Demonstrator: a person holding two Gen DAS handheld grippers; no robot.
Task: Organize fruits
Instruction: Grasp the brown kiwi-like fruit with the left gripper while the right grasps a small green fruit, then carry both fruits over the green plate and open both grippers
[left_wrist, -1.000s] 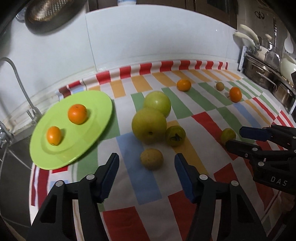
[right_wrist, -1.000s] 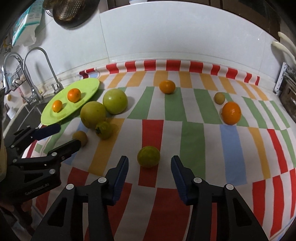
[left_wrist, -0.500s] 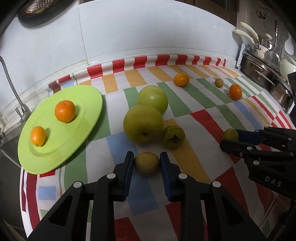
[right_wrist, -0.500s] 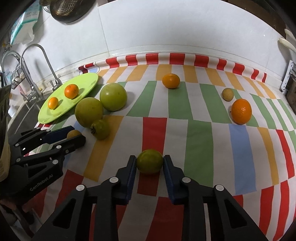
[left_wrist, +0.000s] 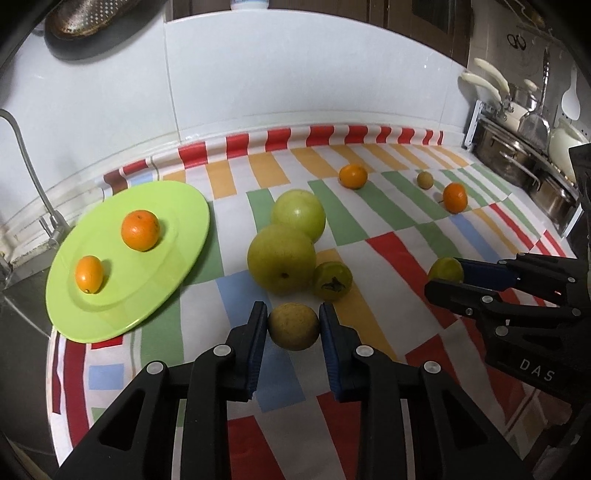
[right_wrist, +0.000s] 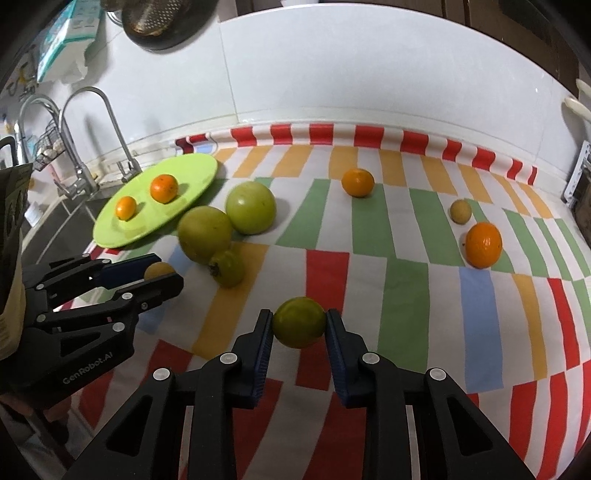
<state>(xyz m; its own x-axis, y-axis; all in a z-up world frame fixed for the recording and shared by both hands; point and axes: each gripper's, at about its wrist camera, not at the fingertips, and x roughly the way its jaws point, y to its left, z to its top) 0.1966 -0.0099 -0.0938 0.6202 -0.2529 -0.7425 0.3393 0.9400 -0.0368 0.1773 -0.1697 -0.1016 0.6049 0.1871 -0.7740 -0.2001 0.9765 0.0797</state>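
My left gripper (left_wrist: 293, 325) is shut on a small brownish-yellow fruit (left_wrist: 293, 326) low over the striped cloth, seen from the side as the left gripper (right_wrist: 166, 273) in the right wrist view. My right gripper (right_wrist: 299, 325) is shut on a small green fruit (right_wrist: 299, 322), which shows as the green fruit (left_wrist: 445, 268) in the left wrist view. A lime-green plate (left_wrist: 162, 280) at the left carries two oranges (left_wrist: 140, 229) (left_wrist: 88, 274). Two large green fruits (left_wrist: 281, 258) (left_wrist: 298, 214) and a green persimmon (left_wrist: 332, 281) lie just beyond my left gripper.
Two more oranges (right_wrist: 357, 182) (right_wrist: 483, 244) and a small tan fruit (right_wrist: 460, 211) lie on the cloth toward the far right. A faucet (right_wrist: 110, 122) and sink stand at the left, metal pots (left_wrist: 517, 155) at the right, a white tiled wall behind.
Both grippers have closed from wide open onto their fruits. The left took hold of the brownish-yellow fruit, the right the small green one. Neither hand has shifted much.
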